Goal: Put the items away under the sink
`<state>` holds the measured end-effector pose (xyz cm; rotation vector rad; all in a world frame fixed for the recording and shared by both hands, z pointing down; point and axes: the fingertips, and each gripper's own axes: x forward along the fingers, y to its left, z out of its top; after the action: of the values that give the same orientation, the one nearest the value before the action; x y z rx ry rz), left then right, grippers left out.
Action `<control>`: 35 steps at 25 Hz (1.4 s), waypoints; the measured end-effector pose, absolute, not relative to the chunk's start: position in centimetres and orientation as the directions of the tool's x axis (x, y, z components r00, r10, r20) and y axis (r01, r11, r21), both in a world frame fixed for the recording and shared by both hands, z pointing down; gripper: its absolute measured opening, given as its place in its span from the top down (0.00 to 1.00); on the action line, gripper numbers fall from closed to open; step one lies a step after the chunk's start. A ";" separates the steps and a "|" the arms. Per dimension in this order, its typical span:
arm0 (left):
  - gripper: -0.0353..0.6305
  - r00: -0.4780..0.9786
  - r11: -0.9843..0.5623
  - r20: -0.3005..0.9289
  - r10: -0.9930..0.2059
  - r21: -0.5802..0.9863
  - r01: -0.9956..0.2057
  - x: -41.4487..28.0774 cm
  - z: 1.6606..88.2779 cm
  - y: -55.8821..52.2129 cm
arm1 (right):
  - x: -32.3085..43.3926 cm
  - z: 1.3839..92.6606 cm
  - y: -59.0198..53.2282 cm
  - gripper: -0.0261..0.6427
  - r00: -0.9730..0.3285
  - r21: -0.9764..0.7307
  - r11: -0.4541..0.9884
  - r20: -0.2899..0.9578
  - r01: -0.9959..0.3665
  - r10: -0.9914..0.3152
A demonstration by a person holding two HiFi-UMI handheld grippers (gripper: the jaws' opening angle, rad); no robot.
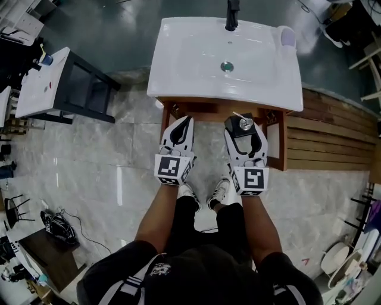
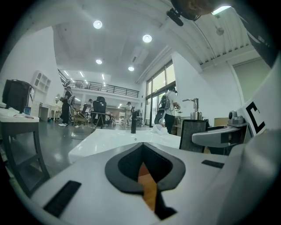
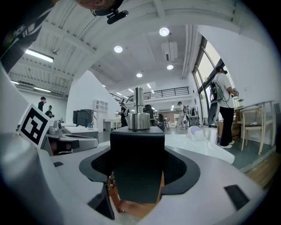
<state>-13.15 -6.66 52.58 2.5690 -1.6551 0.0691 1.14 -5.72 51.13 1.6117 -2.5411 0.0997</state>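
Note:
A black soap dispenser (image 1: pixel 241 124) with a silver pump stands upright between the jaws of my right gripper (image 1: pixel 244 128), which is shut on it. In the right gripper view the dispenser (image 3: pixel 137 149) fills the middle between the jaws of my right gripper (image 3: pixel 137 178). My left gripper (image 1: pixel 185 123) is beside it, shut, with nothing in it. In the left gripper view the left gripper (image 2: pixel 143 163) shows only wood through a thin slit. Both grippers hover just in front of the wooden cabinet (image 1: pixel 205 109) under the white sink (image 1: pixel 190 65).
A black faucet (image 1: pixel 232 14) and a white and purple cup (image 1: pixel 287 37) are on the sink. A wooden panel (image 1: pixel 275 142) juts out at the cabinet's right. A slatted wooden platform (image 1: pixel 327 140) lies to the right. A white-topped table (image 1: pixel 43 83) stands to the left.

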 end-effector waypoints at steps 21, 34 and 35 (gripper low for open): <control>0.95 0.424 -0.425 -0.032 -0.905 0.036 -0.905 -12.5 80.5 -11.3 | -0.1 80.4 -10.0 0.47 -0.411 0.068 0.414 0.053 -0.908 -0.910; 0.95 0.398 -0.398 -0.008 -0.917 0.039 -0.917 -12.6 87.3 -12.8 | -2.2 84.6 -13.0 0.47 -0.455 0.060 0.456 0.030 -0.888 -0.890; 0.95 0.397 -0.397 -0.004 -0.918 0.040 -0.917 -12.8 87.5 -12.8 | -2.4 84.7 -13.3 0.47 -0.459 0.056 0.460 0.031 -0.886 -0.888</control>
<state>-12.76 -12.76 87.48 2.5991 -1.7073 -0.0395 -2.45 -13.25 84.70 1.6035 -2.6362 -0.0484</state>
